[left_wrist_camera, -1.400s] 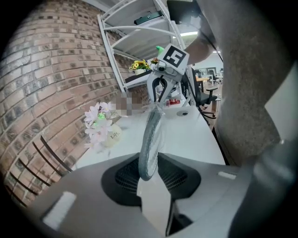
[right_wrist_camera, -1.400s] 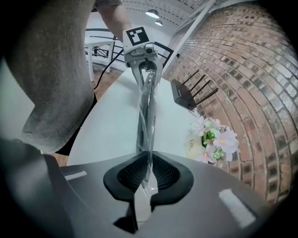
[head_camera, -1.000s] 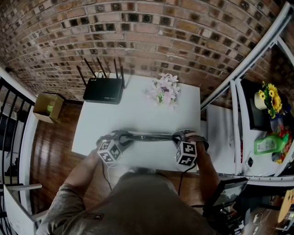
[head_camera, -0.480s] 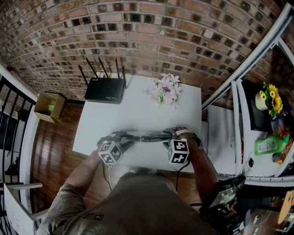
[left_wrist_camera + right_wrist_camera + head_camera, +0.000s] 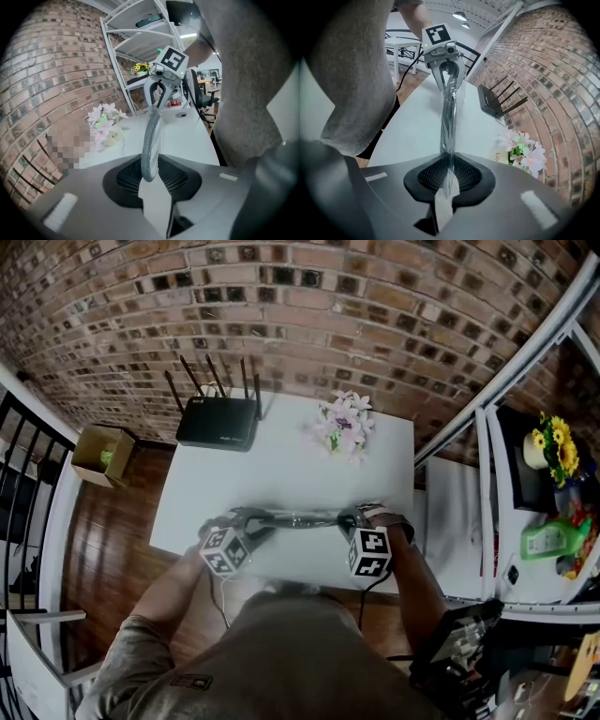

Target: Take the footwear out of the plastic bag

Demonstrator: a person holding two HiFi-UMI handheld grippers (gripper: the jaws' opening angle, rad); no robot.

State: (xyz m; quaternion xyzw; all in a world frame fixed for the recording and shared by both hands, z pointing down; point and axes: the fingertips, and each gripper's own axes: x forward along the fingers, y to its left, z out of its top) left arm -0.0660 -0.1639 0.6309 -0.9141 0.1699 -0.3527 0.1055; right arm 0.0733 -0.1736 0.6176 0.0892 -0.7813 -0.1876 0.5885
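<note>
- My left gripper (image 5: pixel 150 174): fingers clenched on the grey edge of the footwear (image 5: pixel 151 136), only a narrow gap between them.
- My right gripper (image 5: pixel 449 177): fingers closing, with the clear plastic bag (image 5: pixel 449 122) pinched between them.
- The bag runs taut from one pair of fingers to the other over the white bench (image 5: pixel 281 460), and the footwear sits at the left-finger end.
- The grippers point at each other. My left forearm (image 5: pixel 169 592) and right forearm (image 5: pixel 420 587) angle in from my body.
- On the flower pot (image 5: pixel 114 136) beyond my fingers, the lettering starts "Li"; I cannot read the rest.
</note>
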